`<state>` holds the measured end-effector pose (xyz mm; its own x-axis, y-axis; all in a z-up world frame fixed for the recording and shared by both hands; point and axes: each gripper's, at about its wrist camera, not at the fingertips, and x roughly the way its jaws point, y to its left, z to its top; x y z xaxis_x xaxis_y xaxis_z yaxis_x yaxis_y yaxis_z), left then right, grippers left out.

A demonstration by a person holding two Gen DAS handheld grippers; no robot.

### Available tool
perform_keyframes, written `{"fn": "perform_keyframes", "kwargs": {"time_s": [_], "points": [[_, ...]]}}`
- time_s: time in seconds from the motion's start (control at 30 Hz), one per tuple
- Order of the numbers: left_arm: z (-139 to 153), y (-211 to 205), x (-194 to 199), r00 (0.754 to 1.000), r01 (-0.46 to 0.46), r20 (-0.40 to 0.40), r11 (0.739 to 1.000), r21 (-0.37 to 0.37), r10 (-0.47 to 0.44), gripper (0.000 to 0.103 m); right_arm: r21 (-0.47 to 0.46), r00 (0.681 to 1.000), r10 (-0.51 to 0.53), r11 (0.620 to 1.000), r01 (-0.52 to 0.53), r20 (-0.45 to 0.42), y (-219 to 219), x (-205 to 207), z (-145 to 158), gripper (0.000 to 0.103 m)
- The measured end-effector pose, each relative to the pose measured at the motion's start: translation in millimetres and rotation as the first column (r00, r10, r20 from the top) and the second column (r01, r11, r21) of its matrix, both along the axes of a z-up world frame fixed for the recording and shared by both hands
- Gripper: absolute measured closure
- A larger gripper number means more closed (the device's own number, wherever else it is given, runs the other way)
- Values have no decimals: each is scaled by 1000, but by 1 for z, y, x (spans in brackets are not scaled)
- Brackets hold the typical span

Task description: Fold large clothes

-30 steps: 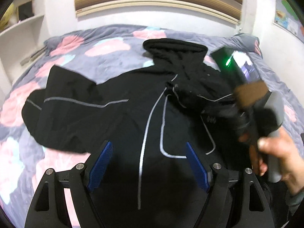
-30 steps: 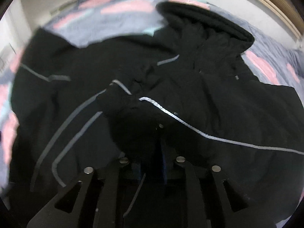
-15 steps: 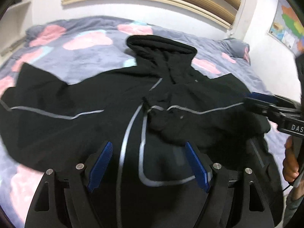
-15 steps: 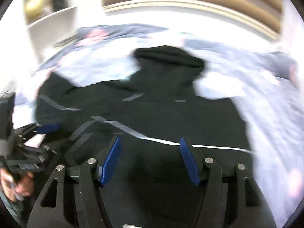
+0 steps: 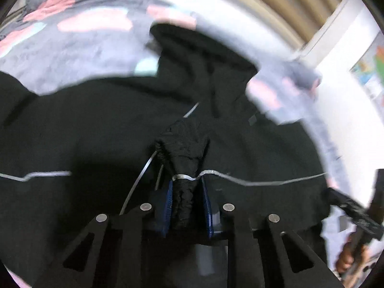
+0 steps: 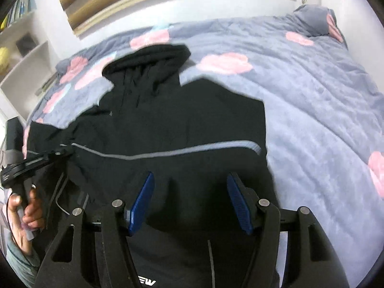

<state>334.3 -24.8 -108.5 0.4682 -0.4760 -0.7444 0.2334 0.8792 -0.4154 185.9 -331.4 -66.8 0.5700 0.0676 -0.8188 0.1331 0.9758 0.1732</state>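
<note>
Left gripper [image 5: 186, 201] pinches the jacket's cuff [image 5: 183, 144].

Probably bedroom: quilted bed [image 6: 312, 100], shelves [image 6: 26, 55]

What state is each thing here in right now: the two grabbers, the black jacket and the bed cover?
Left gripper: shut, pinching a bunched sleeve end of the jacket.
Right gripper: open, holding nothing, above the jacket.
Jacket: spread out on the bed cover, right sleeve folded in across the chest, hood flat at the top.
Bed cover: spread over the bed, lightly wrinkled.
</note>
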Motion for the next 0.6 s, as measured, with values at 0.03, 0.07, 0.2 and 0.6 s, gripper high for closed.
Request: {"fn": "perform_keyframes", "kwargs": {"time_s": [0.03,0.07,0.2,0.6], "points": [[10,6,-4,1000,-12,28,1000,-1,12,84,2,1000,-3,1000,3,12,1,0,4,37],[24,18,-11,997,-31,72,1000,0,31,84,4,1000,-5,1000,5,24,2,2,8,37],[37,62,-15,991,-106,84,994,-3,106,84,-19,1000,-17,1000,17,-9,13,20,-2,37],[-30,84,-13,989,-142,-2,967,210,146,90,-231,978,-36,973,-13,-206,50,51,-96,34]]}}
